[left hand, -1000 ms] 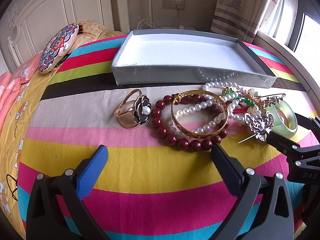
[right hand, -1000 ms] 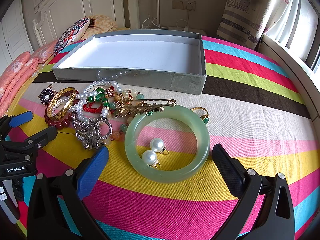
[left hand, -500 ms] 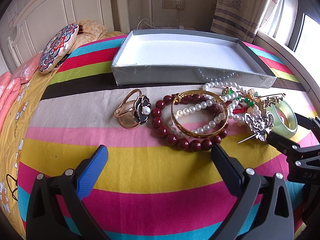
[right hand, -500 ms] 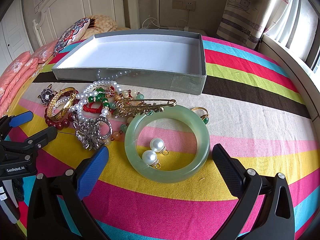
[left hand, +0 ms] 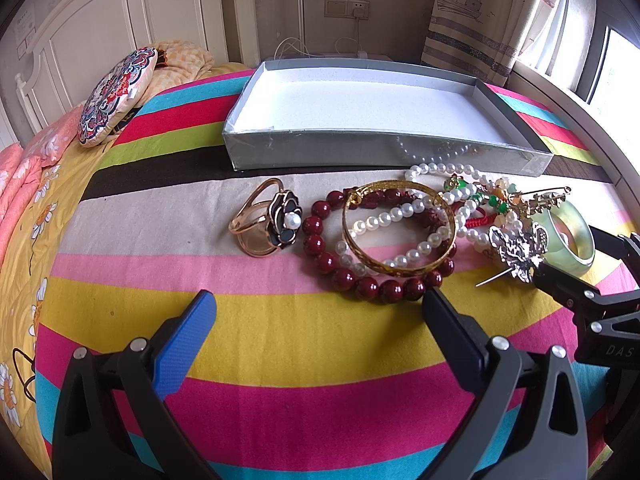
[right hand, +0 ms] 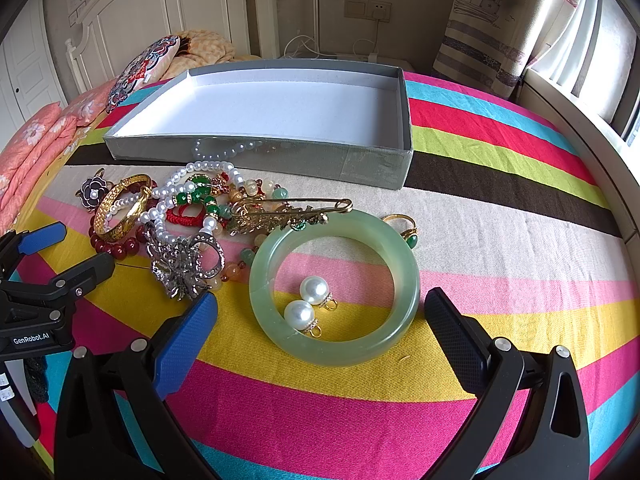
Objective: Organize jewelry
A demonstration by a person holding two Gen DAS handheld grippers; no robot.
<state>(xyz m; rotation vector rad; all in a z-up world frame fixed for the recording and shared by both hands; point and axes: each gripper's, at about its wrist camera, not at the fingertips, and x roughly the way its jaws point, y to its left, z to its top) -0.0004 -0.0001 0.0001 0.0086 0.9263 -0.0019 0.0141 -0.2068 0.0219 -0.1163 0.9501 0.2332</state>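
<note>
Nothing has shifted since the earlier frame: tangled jewelry (right hand: 192,216) lies beside the gray tray (right hand: 256,152).
Left gripper (left hand: 316,320) and right gripper (right hand: 320,316) both hover spread wide, holding nothing.

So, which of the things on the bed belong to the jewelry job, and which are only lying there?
Belong to the job:
grey box
jade bangle
two pearl earrings
gold bangle
dark red bead bracelet
flower ring
silver brooch

Only lying there:
round cushion
striped bedcover
curtain

The right claw (right hand: 320,320) hangs spread wide over a pale green jade bangle (right hand: 334,283) ringing two pearl drop earrings (right hand: 307,301); at ten o'clock, tangled beaded bracelets (right hand: 192,208); at twelve, a shallow grey cardboard box (right hand: 264,152).
</note>
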